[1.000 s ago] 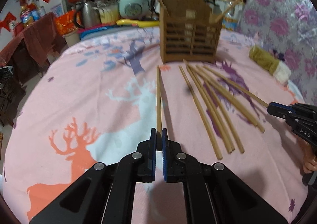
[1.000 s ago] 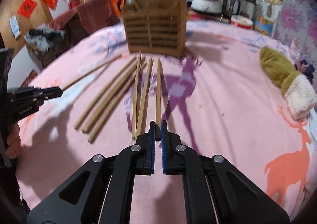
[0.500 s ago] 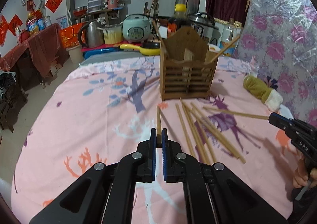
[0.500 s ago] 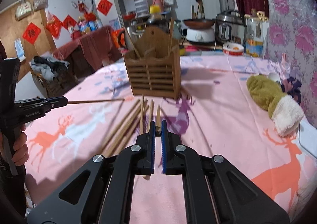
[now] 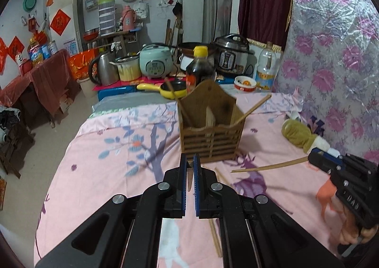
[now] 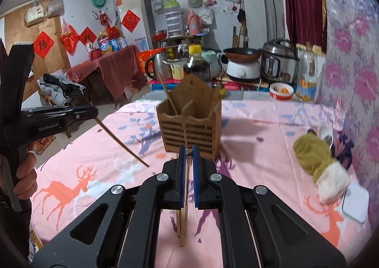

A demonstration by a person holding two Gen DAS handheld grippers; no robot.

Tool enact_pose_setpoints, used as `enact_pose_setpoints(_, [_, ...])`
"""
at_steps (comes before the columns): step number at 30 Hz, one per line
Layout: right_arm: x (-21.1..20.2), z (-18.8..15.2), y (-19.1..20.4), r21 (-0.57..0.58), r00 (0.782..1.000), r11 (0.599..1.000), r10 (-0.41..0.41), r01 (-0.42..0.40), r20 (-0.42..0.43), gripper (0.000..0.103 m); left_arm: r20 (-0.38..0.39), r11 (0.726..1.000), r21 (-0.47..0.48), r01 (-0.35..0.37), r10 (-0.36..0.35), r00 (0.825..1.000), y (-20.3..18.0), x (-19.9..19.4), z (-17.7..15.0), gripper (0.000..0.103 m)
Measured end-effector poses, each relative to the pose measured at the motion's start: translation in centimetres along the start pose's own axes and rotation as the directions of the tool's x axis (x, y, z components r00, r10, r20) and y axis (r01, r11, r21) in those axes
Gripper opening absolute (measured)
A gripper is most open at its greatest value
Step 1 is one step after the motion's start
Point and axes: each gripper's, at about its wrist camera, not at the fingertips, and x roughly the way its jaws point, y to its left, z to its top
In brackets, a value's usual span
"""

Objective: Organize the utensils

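Left gripper (image 5: 189, 163) and right gripper (image 6: 189, 149) each clench one chopstick (image 5: 267, 166) above the cloth (image 5: 106, 173), the holder (image 5: 209, 135) standing at 12 o'clock of both.

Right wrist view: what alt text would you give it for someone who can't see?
The right gripper pinches one chopstick before a wooden holder on a pink deer-print tablecloth. At left, the left gripper holds another chopstick angled downward.
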Motion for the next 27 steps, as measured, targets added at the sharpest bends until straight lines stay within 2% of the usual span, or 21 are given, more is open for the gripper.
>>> enact_pose_setpoints(7, [-0.8, 3.1, 1.1, -0.029, 0.999, 1.0, 0.001, 0.0, 0.043, 0.006, 0.044, 1.0, -0.003, -0.003, 0.003, 0.999, -0.6, -1.2, 4.5, 0.006])
enact_pose_setpoints(14, [-1.4, 7.3, 1.2, -0.02, 0.995, 1.0, -0.008, 0.01, 0.102, 0.006, 0.132, 1.0, -0.007, -0.008, 0.009, 0.991, -1.3, -3.1, 9.4, 0.006])
enact_pose_setpoints(19, [1.0, 9.6, 0.7, 0.01, 0.995, 0.999, -0.04, 0.039, 0.09, 0.006, 0.128, 0.999, -0.032, -0.022, 0.026, 0.991, -1.4, -0.5, 11.3, 0.006])
enact_pose_setpoints(24, [5.3, 10.2, 0.1, 0.017, 0.997, 0.997, -0.077, 0.076, 0.017, 0.007, 0.073, 0.997, -0.072, 0.036, -0.031, 0.997, -0.6, 4.4, 11.4, 0.006])
enact_pose_setpoints(25, [6.2, 10.1, 0.0, 0.014, 0.996, 0.996, -0.094, 0.094, 0.008, 0.009, 0.066, 0.996, -0.081, 0.032, -0.027, 0.997, -0.4, 5.4, 11.1, 0.012])
enact_pose_setpoints(26, [7.2, 9.9, -0.1, 0.01, 0.994, 0.994, -0.113, 0.113, -0.001, 0.011, 0.048, 0.996, -0.086, 0.014, -0.01, 0.999, -0.2, 6.6, 10.6, 0.031])
enact_pose_setpoints(27, [7.8, 9.7, -0.3, 0.012, 0.992, 0.992, -0.127, 0.127, -0.007, 0.011, 0.039, 0.996, -0.092, 0.008, -0.004, 0.999, 0.0, 7.2, 10.2, 0.04])
